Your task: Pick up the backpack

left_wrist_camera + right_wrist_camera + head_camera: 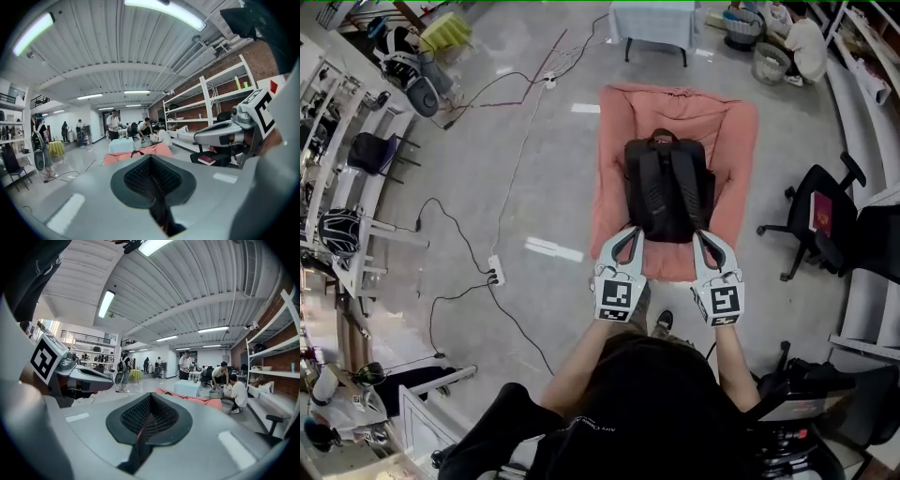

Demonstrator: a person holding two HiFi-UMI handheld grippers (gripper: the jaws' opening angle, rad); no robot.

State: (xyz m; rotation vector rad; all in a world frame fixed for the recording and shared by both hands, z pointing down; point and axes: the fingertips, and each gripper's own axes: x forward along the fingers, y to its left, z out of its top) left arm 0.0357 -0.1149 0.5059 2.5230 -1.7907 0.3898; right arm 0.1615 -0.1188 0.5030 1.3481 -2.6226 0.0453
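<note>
2 grippers, left (pixel 627 234) and right (pixel 704 235), meet the near corners of the black backpack (pixel 666 187), which lies flat on a pink mat (pixel 614 150) on the floor. Each pair of jaws is pressed together, with nothing visible between them. In the left gripper view the jaws block most of the backpack. Cables and 1 power strip (pixel 495 272) lie left of the mat. 1 office chair (pixel 817 220) stands right of it, and 1 draped table (pixel 654 21) stands beyond it.
</note>
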